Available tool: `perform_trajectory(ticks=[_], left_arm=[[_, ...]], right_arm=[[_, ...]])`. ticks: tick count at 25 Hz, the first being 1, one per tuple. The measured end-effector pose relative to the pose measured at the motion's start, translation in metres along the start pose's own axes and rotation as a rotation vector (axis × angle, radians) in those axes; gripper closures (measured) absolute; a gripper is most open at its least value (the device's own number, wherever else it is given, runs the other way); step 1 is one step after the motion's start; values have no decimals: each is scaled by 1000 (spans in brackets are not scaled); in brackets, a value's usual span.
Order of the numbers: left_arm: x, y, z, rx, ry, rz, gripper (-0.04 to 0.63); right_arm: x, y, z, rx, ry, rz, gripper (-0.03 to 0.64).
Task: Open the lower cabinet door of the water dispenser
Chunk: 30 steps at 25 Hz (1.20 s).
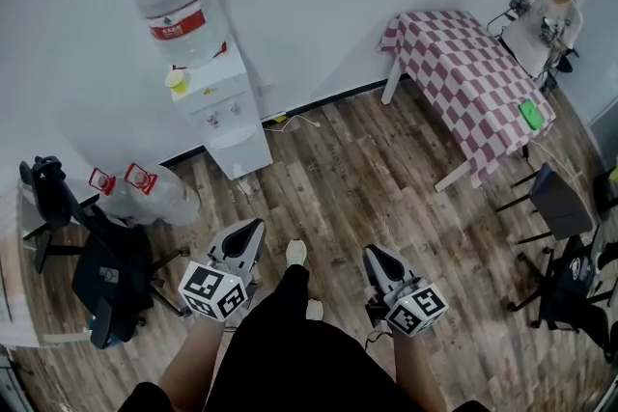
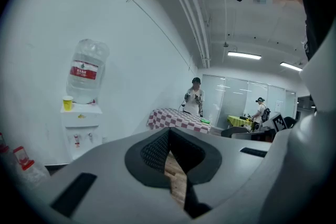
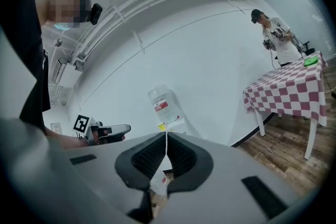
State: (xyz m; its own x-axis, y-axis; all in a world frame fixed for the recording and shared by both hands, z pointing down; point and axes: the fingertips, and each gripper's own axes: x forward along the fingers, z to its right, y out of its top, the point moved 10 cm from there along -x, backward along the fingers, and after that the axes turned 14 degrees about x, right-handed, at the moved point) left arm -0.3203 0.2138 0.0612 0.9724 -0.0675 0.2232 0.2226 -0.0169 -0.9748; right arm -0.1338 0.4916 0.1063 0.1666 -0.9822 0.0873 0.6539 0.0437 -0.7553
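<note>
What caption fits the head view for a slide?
Left gripper and right gripper, both shut and empty, face the water dispenser across wood floor.

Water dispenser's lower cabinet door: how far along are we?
Nothing done yet: the lower cabinet door of the water dispenser looks closed. In hand: left gripper and right gripper, both shut and empty, are well short of it. Remaining: reach the door, pull it open.

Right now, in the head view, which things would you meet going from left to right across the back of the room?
From the left: black office chair → water dispenser → checked table → person beside the table's far end.
</note>
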Motion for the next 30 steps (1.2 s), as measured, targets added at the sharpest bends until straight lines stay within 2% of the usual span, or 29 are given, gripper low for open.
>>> perform_trajectory(ticks=[5, 10, 17, 23, 30], left_arm=[[42, -2, -23, -26, -22, 7, 581], [85, 10, -50, -16, -40, 13, 581], [144, 29, -111, -5, -73, -7, 581], [202, 42, -160, -7, -98, 11, 581], [238, 40, -209, -19, -110, 18, 581]], right_arm=[[27, 18, 18, -11, -20, 1, 592], [63, 45, 37, -29, -26, -11, 592], [133, 89, 58, -31, -33, 23, 592], [189, 109, 77, -29, -55, -4, 592], [253, 139, 88, -67, -41, -22, 592]])
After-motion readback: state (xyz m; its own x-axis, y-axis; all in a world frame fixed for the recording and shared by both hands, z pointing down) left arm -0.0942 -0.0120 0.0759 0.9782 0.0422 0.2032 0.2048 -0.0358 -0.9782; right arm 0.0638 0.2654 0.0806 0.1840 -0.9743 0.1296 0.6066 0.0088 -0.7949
